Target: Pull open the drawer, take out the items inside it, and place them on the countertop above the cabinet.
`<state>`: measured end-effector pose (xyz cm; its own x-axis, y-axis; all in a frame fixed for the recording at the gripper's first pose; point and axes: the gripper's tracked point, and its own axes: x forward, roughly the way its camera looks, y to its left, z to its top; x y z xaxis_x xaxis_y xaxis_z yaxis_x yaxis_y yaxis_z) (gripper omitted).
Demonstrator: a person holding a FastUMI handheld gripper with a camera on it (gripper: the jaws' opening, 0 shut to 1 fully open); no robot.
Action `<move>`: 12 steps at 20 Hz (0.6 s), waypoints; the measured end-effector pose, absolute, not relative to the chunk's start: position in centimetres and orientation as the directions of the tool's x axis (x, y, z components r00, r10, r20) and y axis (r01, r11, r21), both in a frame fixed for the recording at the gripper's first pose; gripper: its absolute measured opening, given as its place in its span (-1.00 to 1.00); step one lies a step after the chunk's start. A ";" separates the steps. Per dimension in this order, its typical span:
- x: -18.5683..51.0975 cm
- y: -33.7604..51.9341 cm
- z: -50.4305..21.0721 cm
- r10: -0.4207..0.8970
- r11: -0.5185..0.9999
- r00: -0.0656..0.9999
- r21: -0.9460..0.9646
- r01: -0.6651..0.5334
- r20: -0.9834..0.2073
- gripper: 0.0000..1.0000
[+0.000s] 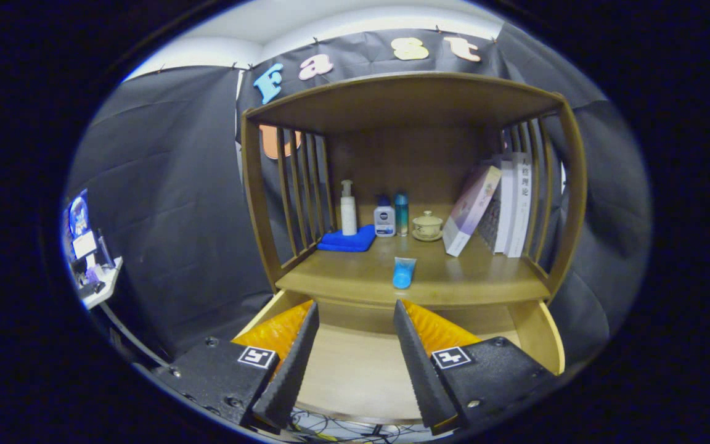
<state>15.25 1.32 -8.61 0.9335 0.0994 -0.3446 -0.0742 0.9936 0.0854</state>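
The wooden drawer (540,336) stands pulled open below the countertop (453,283), and its pale floor shows bare between my fingers. My gripper (355,314) hovers over the open drawer, open, with nothing between its fingers. A blue tube (403,272) lies on the countertop near its front edge, just beyond the fingertips.
At the back of the countertop are a folded blue cloth (349,240) with a white pump bottle (347,208), two small bottles (384,221), a lidded cup (427,226) and leaning books (503,206). Slatted side walls and a wooden shelf top (404,98) enclose it. Cables lie on the floor.
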 end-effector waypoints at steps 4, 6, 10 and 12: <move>12.2 0.9 -10.7 0.079 0.995 0.961 0.072 -0.062 -0.265 0.57; 10.7 0.1 -12.3 0.055 0.998 0.967 0.051 -0.043 -0.248 0.57; 8.0 0.1 -15.3 0.026 0.999 0.973 0.047 -0.016 -0.230 0.57; 6.9 -0.1 -17.1 -0.005 1.000 0.974 0.018 0.009 -0.229 0.57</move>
